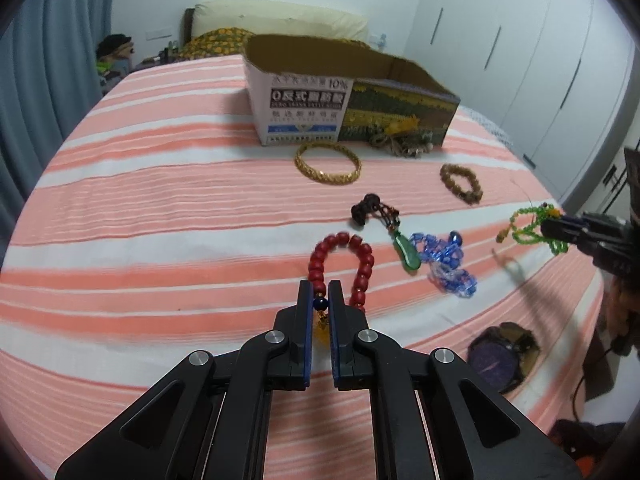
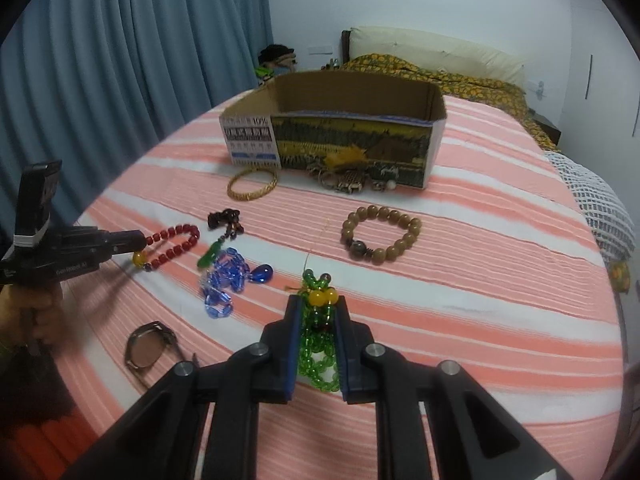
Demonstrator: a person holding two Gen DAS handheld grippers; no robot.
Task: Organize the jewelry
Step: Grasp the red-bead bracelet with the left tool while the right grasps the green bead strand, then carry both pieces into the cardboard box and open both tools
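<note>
Left gripper (image 1: pixel 320 292) jaws clenched on red bead bracelet (image 1: pixel 352 256) near amber charm; right gripper (image 2: pixel 318 312) jaws gripping green bead strand (image 2: pixel 318 354). Both light, floppy, slippery: pinch cord near big beads. Cardboard box (image 2: pixel 352 148) at 12 o'clock on bed (image 2: pixel 500 280).

I see a bed (image 1: pixel 160 200) with pink and white stripes. Blue curtains (image 2: pixel 140 60) hang left; white cupboards (image 1: pixel 540 80) stand right.

Box (image 2: pixel 352 148) stands on the bed (image 2: pixel 480 280). Bangle (image 2: pixel 252 184) and trinket heap (image 2: pixel 348 180) lie before it; bead bracelet (image 2: pixel 380 236) nearer, right. Pendant (image 2: pixel 218 236) lies behind crystal necklace (image 2: pixel 228 280); watch (image 2: pixel 146 346) nearest, left.
</note>
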